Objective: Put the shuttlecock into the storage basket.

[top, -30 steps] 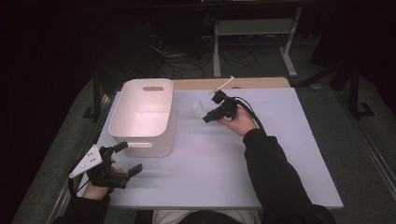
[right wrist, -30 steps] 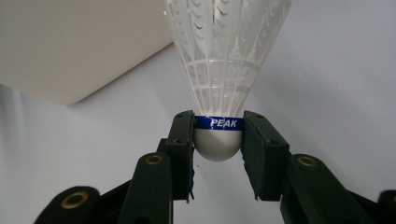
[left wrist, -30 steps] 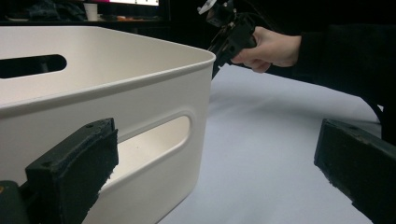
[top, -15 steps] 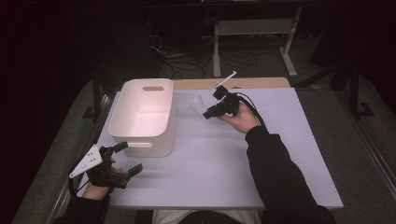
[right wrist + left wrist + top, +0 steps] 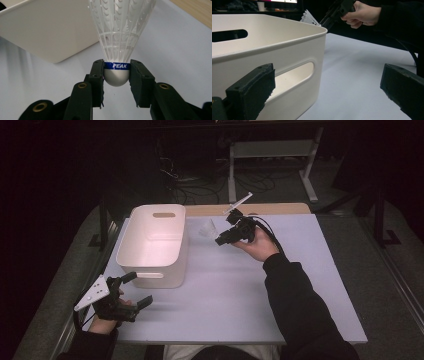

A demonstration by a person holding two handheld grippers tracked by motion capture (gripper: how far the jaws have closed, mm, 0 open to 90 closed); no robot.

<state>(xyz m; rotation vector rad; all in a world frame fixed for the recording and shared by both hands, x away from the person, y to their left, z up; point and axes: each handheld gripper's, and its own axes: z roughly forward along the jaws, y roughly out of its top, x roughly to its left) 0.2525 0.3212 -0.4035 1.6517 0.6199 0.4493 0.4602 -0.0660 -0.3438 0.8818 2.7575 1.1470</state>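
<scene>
White plastic shuttlecock (image 5: 117, 50), blue-banded, sits clamped in the right gripper (image 5: 116, 75) near the table's (image 5: 300, 285) far edge; left gripper (image 5: 131, 289) gapes empty.

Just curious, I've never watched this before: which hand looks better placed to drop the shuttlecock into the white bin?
The right gripper: it already clamps the shuttlecock beside the white bin. The left gripper sits open at the bin's near end.
</scene>
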